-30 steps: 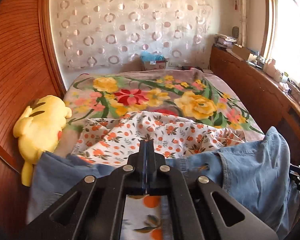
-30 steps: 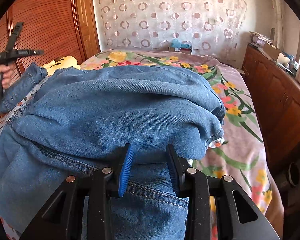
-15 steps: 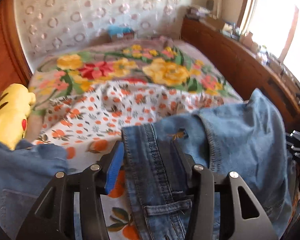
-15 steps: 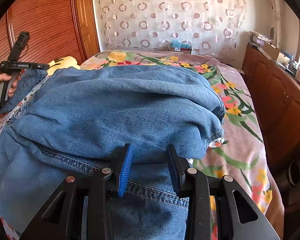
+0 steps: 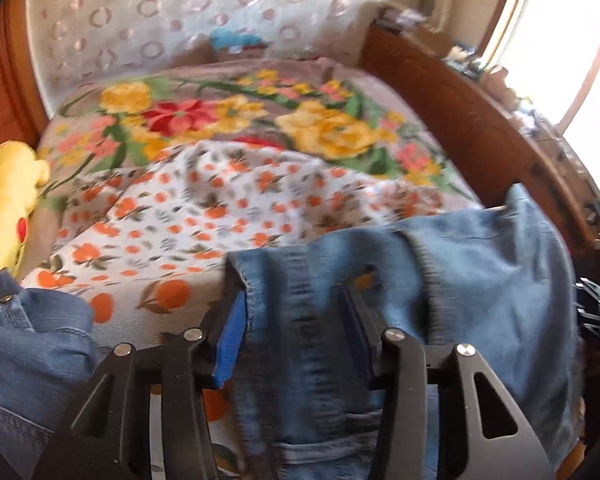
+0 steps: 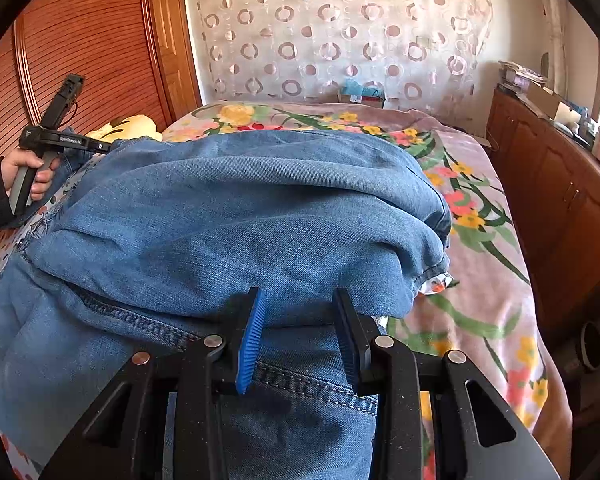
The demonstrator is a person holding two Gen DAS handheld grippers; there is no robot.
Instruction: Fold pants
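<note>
Jeans (image 6: 228, 216) are lying bunched on the bed (image 6: 480, 264), over an orange-print sheet (image 5: 204, 216). Left gripper (image 5: 292, 332), clamped tight a second ago, is now closing around a seamed denim strip, probably a fresh regrasp for the next fold. Right gripper (image 6: 300, 336) is gripping a thick denim fold, as before.

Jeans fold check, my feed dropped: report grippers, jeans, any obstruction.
Left gripper closing, denim strip between its jaws. Right gripper straddles a denim fold, grip unclear. Jeans bunched on the orange-print sheet. Nothing in the way.
</note>
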